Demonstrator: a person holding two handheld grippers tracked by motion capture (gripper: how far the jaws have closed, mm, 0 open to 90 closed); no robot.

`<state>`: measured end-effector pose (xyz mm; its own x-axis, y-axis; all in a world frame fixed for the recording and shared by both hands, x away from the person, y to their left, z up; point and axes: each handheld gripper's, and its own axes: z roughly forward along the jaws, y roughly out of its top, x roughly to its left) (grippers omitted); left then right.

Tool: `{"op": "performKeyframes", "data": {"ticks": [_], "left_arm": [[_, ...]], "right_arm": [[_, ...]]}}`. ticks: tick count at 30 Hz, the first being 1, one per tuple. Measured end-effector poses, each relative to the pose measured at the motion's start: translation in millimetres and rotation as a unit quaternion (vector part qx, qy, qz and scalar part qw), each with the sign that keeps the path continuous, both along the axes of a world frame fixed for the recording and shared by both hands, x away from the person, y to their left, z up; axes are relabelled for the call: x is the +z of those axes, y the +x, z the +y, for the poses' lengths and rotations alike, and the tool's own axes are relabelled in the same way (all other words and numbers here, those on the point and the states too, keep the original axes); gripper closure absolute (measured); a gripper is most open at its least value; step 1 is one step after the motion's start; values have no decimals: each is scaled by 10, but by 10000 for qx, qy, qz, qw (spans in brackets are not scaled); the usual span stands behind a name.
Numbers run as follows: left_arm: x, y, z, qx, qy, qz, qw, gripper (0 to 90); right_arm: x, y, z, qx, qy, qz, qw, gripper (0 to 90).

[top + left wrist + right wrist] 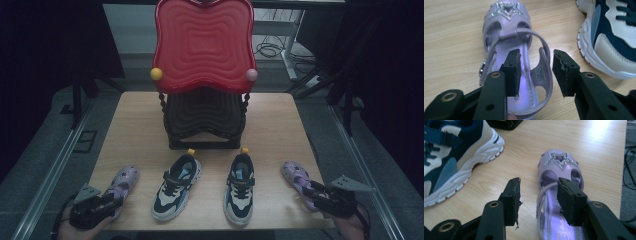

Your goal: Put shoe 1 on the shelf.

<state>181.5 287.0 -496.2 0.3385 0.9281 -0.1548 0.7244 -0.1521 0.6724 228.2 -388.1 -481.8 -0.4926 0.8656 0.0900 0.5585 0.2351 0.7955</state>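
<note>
Left purple sandal heel wall between left tongs, unpinched.

High view dim, dark surroundings; gripper views brighter, glare on table, soft focus.

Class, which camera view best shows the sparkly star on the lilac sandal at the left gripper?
The left gripper view: the lilac sandal lies close, its silver star sharp. The high view shows that sandal small and dim, star indistinct. The right gripper view shows the other lilac sandal instead.

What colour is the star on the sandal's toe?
Silvery glitter on the lilac sandal; clearest in the left gripper view.
</note>
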Motion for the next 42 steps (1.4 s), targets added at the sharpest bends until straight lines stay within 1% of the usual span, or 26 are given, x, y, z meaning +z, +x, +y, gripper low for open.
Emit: {"op": "performKeyframes", "data": {"ticks": [4, 7, 9, 11, 14, 17, 20, 22, 26, 31, 37, 42], "left_arm": [[-20, 22, -11, -40, 9, 55, 10000, 623], [-29, 47, -21, -106, 29, 81, 9999, 655], [-36, 58, -25, -150, 14, 136, 9998, 671], [-46, 67, -32, -174, 11, 167, 9997, 684], [-50, 74, -36, -205, -1, 223, 9995, 695], [-58, 84, -38, -265, 11, 288, 9992, 702], [-50, 85, -37, -289, 17, 295, 9991, 737], [-48, 92, -45, -345, 11, 340, 9988, 769], [-52, 105, -62, -371, 44, 371, 9986, 819], [-43, 101, -20, -329, -7, 361, 9988, 853], [-12, 86, 43, -227, -167, 230, 9993, 866], [39, 78, 86, -108, -203, 78, 9997, 867]], "right_arm": [[-27, -18, 7, 58, -124, 130, 9998, 533], [-77, -1, 10, 111, -248, 290, 9992, 559], [-112, 19, 19, 120, -295, 372, 9988, 575], [-138, 36, 28, 118, -333, 425, 9985, 605], [-173, 64, 49, 192, -343, 529, 9978, 664], [-203, 91, 74, 185, -450, 585, 9971, 723], [-208, 98, 72, 168, -465, 588, 9970, 785], [-210, 101, 68, 160, -456, 611, 9970, 816], [-216, 107, 67, 161, -452, 616, 9970, 838], [-213, 108, 64, 157, -482, 598, 9969, 852], [-201, 108, 55, 190, -492, 518, 9973, 859], [-190, 110, 67, 195, -528, 424, 9975, 861]]}}
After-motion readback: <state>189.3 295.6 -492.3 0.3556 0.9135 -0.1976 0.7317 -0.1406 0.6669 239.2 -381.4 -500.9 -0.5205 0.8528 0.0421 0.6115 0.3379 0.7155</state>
